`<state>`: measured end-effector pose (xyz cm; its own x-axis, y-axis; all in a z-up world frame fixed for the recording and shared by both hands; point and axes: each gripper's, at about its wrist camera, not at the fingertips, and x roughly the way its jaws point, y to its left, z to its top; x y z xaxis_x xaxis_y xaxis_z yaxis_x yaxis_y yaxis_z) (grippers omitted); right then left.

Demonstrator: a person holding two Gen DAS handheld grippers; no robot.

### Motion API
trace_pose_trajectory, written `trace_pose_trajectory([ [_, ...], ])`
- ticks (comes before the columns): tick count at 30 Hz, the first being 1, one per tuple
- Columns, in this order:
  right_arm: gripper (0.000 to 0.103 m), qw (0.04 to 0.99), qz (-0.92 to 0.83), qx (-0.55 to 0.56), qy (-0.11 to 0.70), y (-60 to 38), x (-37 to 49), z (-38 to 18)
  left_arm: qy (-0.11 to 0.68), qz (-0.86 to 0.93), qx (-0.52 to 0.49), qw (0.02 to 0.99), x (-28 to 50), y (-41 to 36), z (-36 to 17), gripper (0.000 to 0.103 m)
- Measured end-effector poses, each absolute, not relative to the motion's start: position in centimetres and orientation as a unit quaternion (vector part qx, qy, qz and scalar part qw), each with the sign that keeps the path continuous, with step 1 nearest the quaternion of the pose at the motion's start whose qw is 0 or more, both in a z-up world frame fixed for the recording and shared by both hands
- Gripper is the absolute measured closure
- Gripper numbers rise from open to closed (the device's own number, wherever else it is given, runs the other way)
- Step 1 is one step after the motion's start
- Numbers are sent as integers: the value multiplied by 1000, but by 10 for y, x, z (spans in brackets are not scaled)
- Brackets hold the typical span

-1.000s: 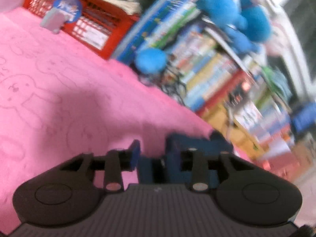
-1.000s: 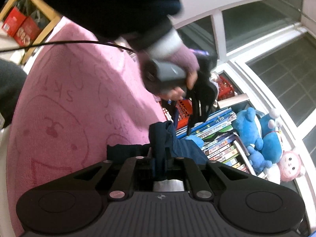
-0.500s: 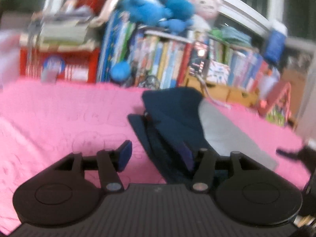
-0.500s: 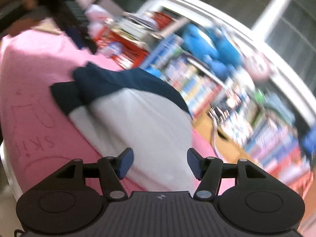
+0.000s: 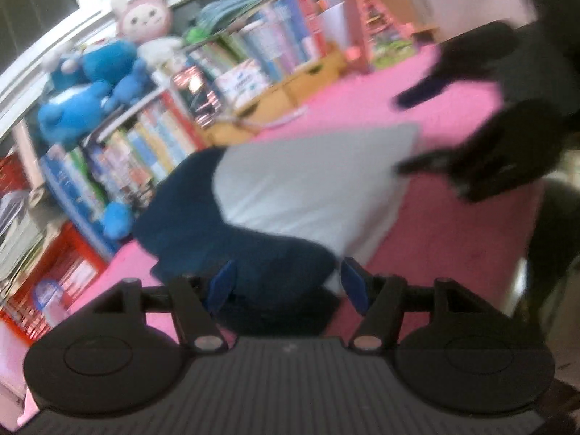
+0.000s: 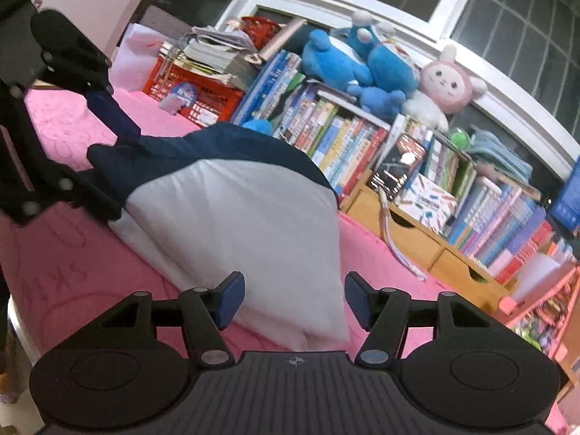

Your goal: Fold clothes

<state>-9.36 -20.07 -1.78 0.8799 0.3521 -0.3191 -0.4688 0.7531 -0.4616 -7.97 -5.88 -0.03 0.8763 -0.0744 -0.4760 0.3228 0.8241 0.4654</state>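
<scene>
Garment, navy/white, on pink blanket frame centre | long axis lower right to upper left | my R gripper wide, white hem between | L gripper wide, navy end.

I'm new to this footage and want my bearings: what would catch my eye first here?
The navy and white garment lies in the middle of the pink blanket, with both open grippers at its ends: the right gripper at the white end, the left gripper over the navy end. Behind it, blue plush toys and a pink plush bunny sit on a row of colourful books.
</scene>
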Motion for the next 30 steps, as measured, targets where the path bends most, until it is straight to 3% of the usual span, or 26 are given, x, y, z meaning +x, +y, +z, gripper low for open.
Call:
trace_pose_trajectory([
  [8,39,940,191,-236,154,-228,-84,-25,236,-78,254,935,-77,-45,0,41],
  [15,40,949,196,-115,219,-241,-43,-19,252,-62,225,939,-80,-36,-3,41],
  [18,53,939,205,7,276,-258,-18,-22,261,-46,189,945,-81,-25,-2,41],
  [21,58,926,210,100,298,-274,-2,-24,256,-25,174,951,-87,-20,4,41],
  [23,79,922,210,119,301,-276,2,-26,244,-16,186,952,-93,-23,9,42],
  [30,83,944,202,18,261,-257,-11,-21,198,-62,238,949,-104,-51,23,40],
])
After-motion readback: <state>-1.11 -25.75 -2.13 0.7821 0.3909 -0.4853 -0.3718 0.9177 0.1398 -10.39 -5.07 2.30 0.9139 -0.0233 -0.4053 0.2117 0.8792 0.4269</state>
